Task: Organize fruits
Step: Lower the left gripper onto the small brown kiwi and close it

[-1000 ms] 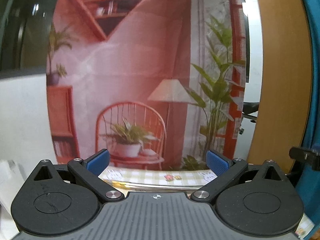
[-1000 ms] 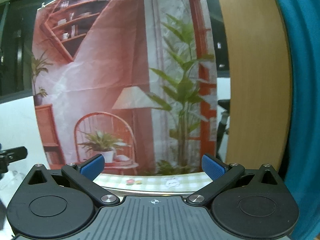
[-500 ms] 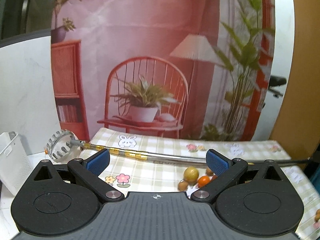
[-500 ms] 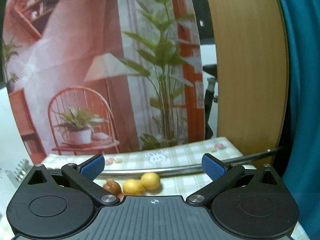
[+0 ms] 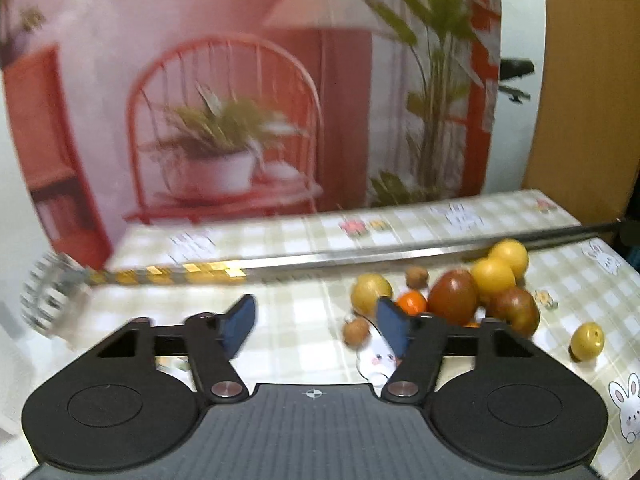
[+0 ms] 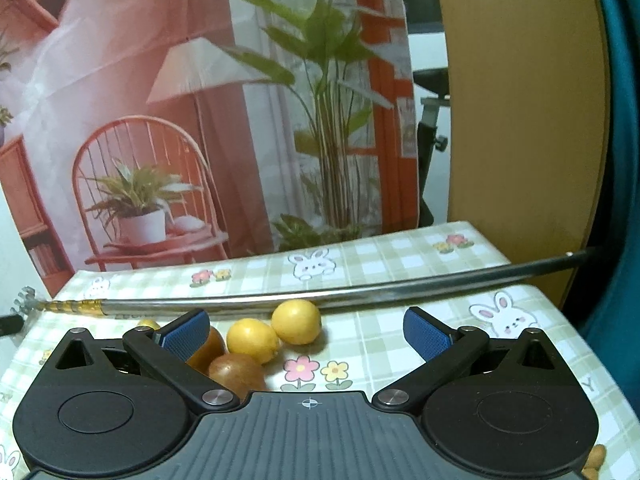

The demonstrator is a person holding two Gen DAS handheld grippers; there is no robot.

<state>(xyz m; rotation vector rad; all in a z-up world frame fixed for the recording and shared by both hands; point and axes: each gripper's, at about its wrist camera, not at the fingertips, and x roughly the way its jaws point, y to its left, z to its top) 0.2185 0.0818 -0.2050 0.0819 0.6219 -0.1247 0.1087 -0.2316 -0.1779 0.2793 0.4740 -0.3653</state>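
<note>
A pile of fruits lies on the checked tablecloth (image 5: 288, 336): two yellow lemons (image 5: 493, 276), a red-brown fruit (image 5: 454, 297), a darker red one (image 5: 516, 309), a small orange (image 5: 412, 302), a yellow-green fruit (image 5: 370, 288), small brown nuts (image 5: 355, 331) and a lone yellow fruit (image 5: 587, 341). My left gripper (image 5: 316, 326) is open and empty, above the cloth just left of the pile. In the right wrist view the lemons (image 6: 296, 321) and a red-brown fruit (image 6: 236, 372) lie between and left of my open, empty right gripper (image 6: 308, 336).
A long metal rod (image 5: 360, 258) with a gold-banded end and a round wire head (image 5: 52, 304) lies across the table behind the fruits; it also shows in the right wrist view (image 6: 360, 292). A printed backdrop (image 6: 200, 120) hangs behind the table. A wooden panel (image 6: 520, 120) stands at the right.
Both cameras have tilted down from the backdrop toward the table, bringing the fruits into view. The left gripper's jaws have narrowed but stay open. The right gripper stays wide open.
</note>
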